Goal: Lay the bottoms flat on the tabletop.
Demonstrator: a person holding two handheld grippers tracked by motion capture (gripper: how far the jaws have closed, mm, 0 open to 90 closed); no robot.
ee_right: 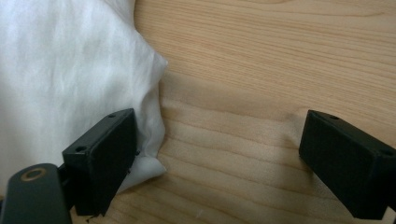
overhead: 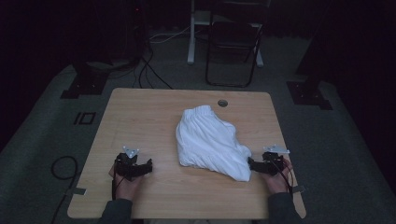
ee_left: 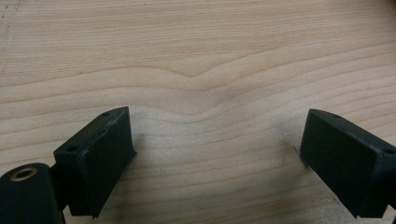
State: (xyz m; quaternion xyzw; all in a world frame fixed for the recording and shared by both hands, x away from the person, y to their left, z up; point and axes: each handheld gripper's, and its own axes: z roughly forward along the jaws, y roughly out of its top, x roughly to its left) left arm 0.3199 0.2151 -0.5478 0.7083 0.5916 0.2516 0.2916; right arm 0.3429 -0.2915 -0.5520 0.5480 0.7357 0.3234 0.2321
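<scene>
Wooden table [overhead: 140,116] bears white garment [overhead: 210,140] — both grippers (left [overhead: 133,168], right [overhead: 261,164]) gape empty.

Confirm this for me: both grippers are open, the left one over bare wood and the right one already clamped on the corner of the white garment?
Not quite. The right gripper is open too: in the right gripper view its jaws stand wide apart, with the white garment only beside one of them. The left gripper is open over the bare table, as you said.

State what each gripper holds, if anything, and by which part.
Nothing is held. The left gripper stands open over bare table; the right gripper is open beside a corner of the white garment.
</scene>
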